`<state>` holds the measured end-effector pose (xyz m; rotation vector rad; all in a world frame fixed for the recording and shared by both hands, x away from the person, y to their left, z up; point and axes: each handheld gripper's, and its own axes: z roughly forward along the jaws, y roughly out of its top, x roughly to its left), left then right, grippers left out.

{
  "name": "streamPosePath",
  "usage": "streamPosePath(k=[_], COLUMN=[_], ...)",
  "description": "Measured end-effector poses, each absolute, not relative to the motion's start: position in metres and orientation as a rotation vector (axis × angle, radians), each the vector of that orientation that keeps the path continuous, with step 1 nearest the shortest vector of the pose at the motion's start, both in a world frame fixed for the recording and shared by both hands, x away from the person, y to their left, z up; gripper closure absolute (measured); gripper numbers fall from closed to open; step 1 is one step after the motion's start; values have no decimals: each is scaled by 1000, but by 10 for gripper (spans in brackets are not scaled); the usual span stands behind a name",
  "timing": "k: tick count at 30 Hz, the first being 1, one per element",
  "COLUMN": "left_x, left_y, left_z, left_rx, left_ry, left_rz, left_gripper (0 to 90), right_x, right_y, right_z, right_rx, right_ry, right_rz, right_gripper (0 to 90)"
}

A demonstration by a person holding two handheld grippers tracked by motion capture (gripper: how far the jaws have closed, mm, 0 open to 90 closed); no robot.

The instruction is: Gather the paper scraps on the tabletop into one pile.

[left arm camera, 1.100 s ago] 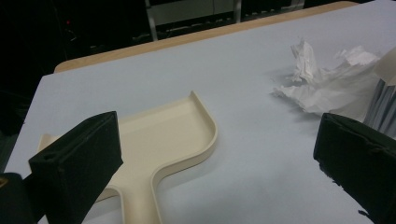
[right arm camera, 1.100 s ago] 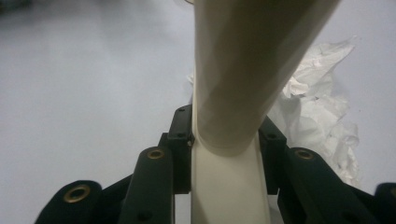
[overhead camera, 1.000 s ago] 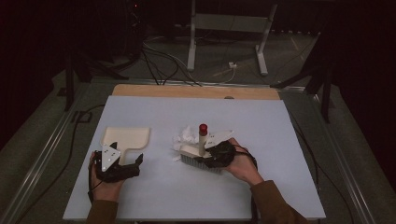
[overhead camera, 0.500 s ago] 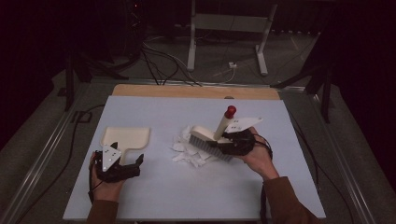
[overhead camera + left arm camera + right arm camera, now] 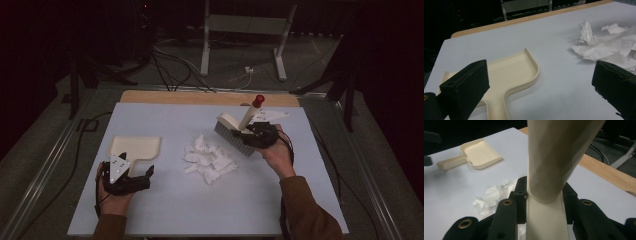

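Observation:
A cream dustpan (image 5: 135,148) lies flat at the left of the table, its handle toward my left gripper (image 5: 146,176). That gripper stands open just short of the handle, and its view shows the dustpan (image 5: 509,72) between and beyond the wide-apart jaws. A pile of crumpled white paper (image 5: 209,159) sits mid-table. My right gripper (image 5: 252,132) is shut on the cream handle of a hand brush (image 5: 234,132), held tilted above the table to the right of the paper. The brush handle (image 5: 549,170) runs up between the jaws. Its red tip (image 5: 259,100) points up and away.
The pale blue table top (image 5: 165,205) has a wooden strip (image 5: 200,97) along its far edge. Cables and a metal stand (image 5: 245,30) lie on the dark floor beyond. Metal rails run along both sides of the table.
My right gripper has carried the brush up and to the right, off the paper pile. The paper stays in a heap. My left gripper has not moved.

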<state>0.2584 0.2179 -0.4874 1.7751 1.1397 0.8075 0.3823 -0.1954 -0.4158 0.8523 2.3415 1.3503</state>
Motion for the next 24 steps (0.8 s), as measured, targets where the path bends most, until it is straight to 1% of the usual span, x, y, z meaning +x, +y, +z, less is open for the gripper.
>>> streamPosePath(k=[8, 17, 24], left_x=[259, 259, 257], left_y=[218, 219, 221], left_z=[-488, -488, -487], left_rx=[1777, 1777, 1770], left_ry=[1136, 1138, 1138], left_rz=[805, 803, 803], left_gripper=[20, 20, 20], right_x=[401, 418, 426], right_y=[-175, -135, -109], right_z=[-421, -417, -429], right_rx=[805, 636, 558], right_ry=[2367, 2405, 2463], right_rz=[1305, 1170, 1088], right_gripper=[668, 669, 670])
